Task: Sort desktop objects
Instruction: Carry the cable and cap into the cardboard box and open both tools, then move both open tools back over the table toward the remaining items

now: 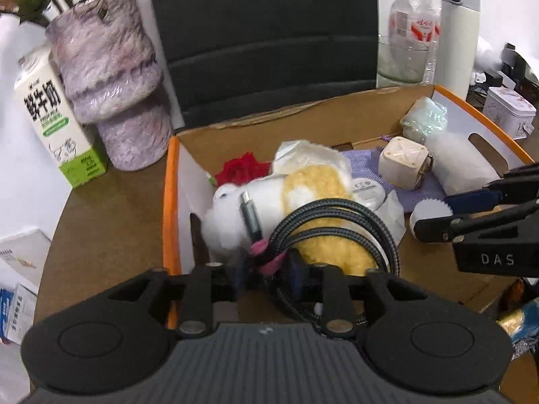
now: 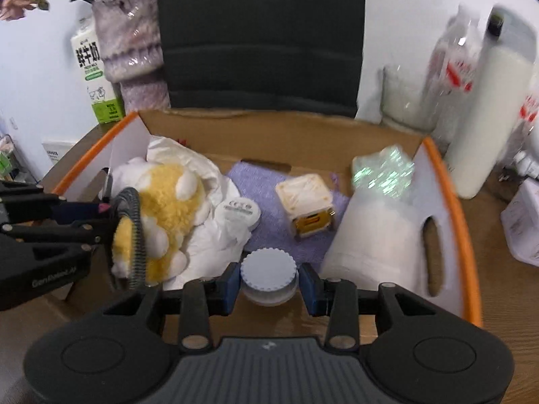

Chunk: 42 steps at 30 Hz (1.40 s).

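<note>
Brown desk (image 1: 101, 235) runs out to my left past the orange-edged cardboard box (image 1: 170, 202), with the milk carton (image 1: 50, 118) and the fuzzy purple vase (image 1: 111, 77) standing near that corner, and bottles and a white flask (image 1: 454, 33) crowd the far right rim. Inside the box open floor is scarce: a plush toy (image 2: 161, 208), crumpled paper (image 2: 209, 235), a round white disc (image 2: 237, 213), a cube-shaped gadget (image 2: 305, 202) on a purple cloth (image 2: 262, 195) and a white roll (image 2: 370, 235) take most of it, leaving bare cardboard only along the near wall. Both my tongs tilt steeply down over the near edge. My left gripper (image 1: 266, 271) has the coiled black cable (image 1: 337, 222) at its pink tie between the blue pads, hanging above the plush; whether the pads press on it I cannot tell. My right gripper (image 2: 269, 284) clamps a ribbed white cap (image 2: 267, 271) between its pads, low over the bare strip in front of the cloth.
</note>
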Tool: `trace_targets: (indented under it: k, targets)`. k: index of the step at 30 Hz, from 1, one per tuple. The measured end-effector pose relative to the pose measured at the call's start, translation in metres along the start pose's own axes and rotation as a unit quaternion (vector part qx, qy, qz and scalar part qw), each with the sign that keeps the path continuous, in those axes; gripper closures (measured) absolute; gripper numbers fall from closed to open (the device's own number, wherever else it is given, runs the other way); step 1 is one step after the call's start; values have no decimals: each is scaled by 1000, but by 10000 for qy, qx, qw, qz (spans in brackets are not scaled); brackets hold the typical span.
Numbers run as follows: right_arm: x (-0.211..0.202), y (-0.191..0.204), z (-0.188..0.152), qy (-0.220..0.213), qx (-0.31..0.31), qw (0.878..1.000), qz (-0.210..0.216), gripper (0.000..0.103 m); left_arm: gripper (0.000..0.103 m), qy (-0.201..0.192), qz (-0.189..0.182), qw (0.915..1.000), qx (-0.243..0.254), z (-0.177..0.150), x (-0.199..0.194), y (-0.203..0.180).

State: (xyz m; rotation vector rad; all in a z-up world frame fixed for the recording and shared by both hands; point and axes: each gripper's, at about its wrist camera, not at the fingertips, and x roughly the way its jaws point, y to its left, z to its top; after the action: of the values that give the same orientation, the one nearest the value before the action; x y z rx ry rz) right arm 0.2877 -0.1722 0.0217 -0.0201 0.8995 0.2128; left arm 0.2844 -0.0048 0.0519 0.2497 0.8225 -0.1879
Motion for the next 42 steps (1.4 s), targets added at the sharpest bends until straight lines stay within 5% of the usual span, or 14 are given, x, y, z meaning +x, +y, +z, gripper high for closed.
trace_targets:
  k: [3, 8, 12, 17, 21, 23, 27, 29, 32, 36, 42]
  targets:
    - [-1, -1, 0, -18, 83, 9999, 100, 51, 46, -129, -1, 9999, -79, 0, -13, 6]
    - [-31, -2, 4, -350, 151, 9992, 99, 44, 15, -542, -199, 9972, -477, -5, -48, 12]
    - [-66, -3, -14, -626, 181, 9979, -71, 38, 14, -1180, 199, 9851, -1239, -40, -100, 6]
    - [-130, 4, -88, -1296, 80, 9915, 115, 16, 2, -1705, -487, 9721, -1535, -109, -165, -17]
    - [-169, 6, -152, -1583, 326, 9868, -54, 15, 0, -1782, -653, 9704, -1495, -175, -183, -40]
    - [-183, 5, -188, -1639, 511, 9851, 136, 15, 0, -1580, -419, 9772, -1358, -195, -186, -50]
    - [-187, 11, -251, -1499, 775, 9844, 497, 15, 0, -1625, -592, 9766, -1276, -237, -197, -62]
    - [-188, 19, -268, -1319, 544, 9896, 166, 15, 0, -1537, -537, 9771, -1368, -254, -198, -66]
    - [-196, 24, -287, -1343, 536, 9895, -15, 15, 0, -1376, -637, 9804, -1261, -263, -197, -70]
    - [-203, 25, -300, -1478, 647, 9868, 153, 15, 0, -1473, -302, 9797, -1330, -266, -198, -73]
    - [-202, 24, -301, -1548, 768, 9849, 43, 15, 0, -1302, -510, 9846, -1051, -263, -194, -81]
